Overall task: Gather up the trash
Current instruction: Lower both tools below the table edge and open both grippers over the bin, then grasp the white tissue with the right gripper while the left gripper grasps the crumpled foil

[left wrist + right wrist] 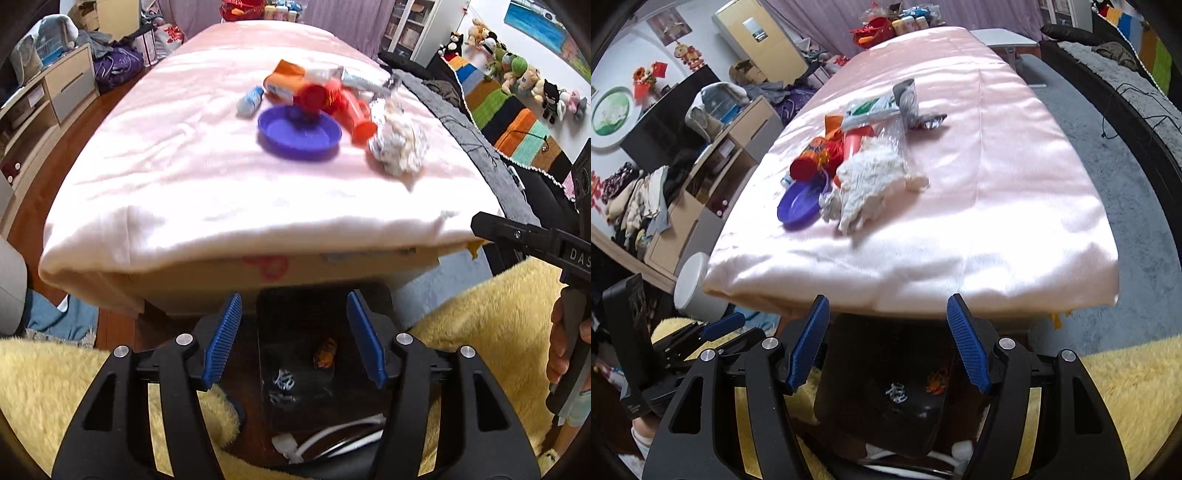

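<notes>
A pile of trash lies on a table under a pink cloth (pixel 184 177): a purple plastic lid (pixel 299 132) (pixel 798 203), a red can (pixel 317 96) (pixel 809 164), an orange carton (pixel 284 79), a small blue-white bottle (pixel 250 100), a crumpled white wad with foil (pixel 399 146) (pixel 875 184) and flat wrappers (pixel 875 110). A black bin (pixel 295 354) (pixel 886 384) holding a few scraps stands below the table's near edge. My left gripper (pixel 293 332) and right gripper (pixel 888 339) are open and empty, both above the bin, short of the pile.
Yellow fluffy fabric (pixel 480 350) lies on both sides of the bin. A low cabinet (pixel 48 96) and clutter stand left of the table, a grey rug (pixel 1126 184) and a bed with toys to the right. A white cylinder (pixel 694 288) stands by the table's left corner.
</notes>
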The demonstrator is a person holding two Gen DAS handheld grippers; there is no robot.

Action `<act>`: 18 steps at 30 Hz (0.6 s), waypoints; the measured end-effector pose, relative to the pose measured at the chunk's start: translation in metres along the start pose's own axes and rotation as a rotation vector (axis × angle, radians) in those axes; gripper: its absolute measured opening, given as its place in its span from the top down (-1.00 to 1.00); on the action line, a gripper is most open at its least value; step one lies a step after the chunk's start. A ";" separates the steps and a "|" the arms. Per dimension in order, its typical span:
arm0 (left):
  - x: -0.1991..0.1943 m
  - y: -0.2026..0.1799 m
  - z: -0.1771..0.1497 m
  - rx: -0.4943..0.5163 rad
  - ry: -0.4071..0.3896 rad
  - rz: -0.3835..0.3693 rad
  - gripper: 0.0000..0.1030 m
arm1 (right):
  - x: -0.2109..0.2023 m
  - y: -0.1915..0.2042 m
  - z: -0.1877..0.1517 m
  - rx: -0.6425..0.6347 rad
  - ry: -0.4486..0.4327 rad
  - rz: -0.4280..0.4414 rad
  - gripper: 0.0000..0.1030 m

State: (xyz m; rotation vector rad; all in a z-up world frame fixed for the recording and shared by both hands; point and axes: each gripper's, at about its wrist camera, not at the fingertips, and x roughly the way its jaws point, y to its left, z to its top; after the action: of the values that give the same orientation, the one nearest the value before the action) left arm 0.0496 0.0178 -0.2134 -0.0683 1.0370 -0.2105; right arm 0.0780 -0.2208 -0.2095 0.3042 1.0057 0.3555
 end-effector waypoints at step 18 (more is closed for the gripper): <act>0.024 -0.033 0.068 0.086 -0.059 -0.059 -0.02 | 0.045 0.012 0.080 -0.032 -0.023 -0.001 0.21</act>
State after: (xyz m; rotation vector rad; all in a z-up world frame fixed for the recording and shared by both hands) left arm 0.1147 -0.0228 -0.1939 -0.0272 0.9669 -0.3047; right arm 0.1671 -0.1973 -0.1991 0.2785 0.9764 0.3663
